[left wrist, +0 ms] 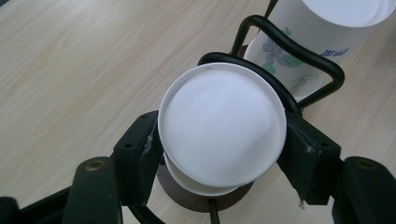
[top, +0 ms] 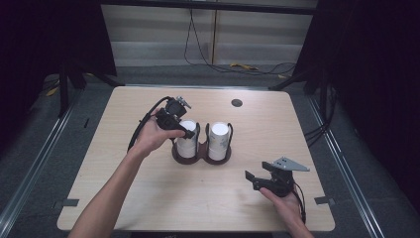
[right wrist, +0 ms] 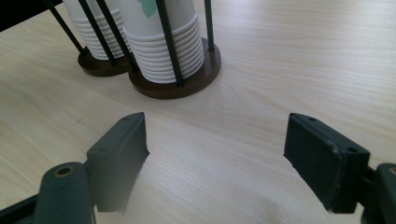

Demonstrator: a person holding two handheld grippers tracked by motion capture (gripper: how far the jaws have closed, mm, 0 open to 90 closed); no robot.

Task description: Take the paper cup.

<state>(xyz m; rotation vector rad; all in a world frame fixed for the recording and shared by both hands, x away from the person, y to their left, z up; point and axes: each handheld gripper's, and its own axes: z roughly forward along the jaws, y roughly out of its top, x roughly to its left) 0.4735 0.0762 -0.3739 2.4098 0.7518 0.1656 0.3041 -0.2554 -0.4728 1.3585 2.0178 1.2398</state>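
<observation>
A dark double holder (top: 200,157) of black wire posts stands mid-table with two stacks of upside-down white paper cups. My left gripper (top: 186,130) reaches over the left stack (top: 187,145). In the left gripper view the gripper (left wrist: 219,156) has both pads pressed against the sides of the top cup (left wrist: 222,121). The right stack (top: 218,140), printed with flowers (left wrist: 322,42), stands beside it. My right gripper (top: 251,180) rests low near the table's front right, open, with bare wood between its jaws (right wrist: 217,149). Both stacks (right wrist: 163,46) lie ahead of it.
The wooden table (top: 124,198) has a small dark round grommet (top: 236,103) at the back. Cables trail across the floor behind the table. The holder's wire loops (left wrist: 299,53) rise close around each stack.
</observation>
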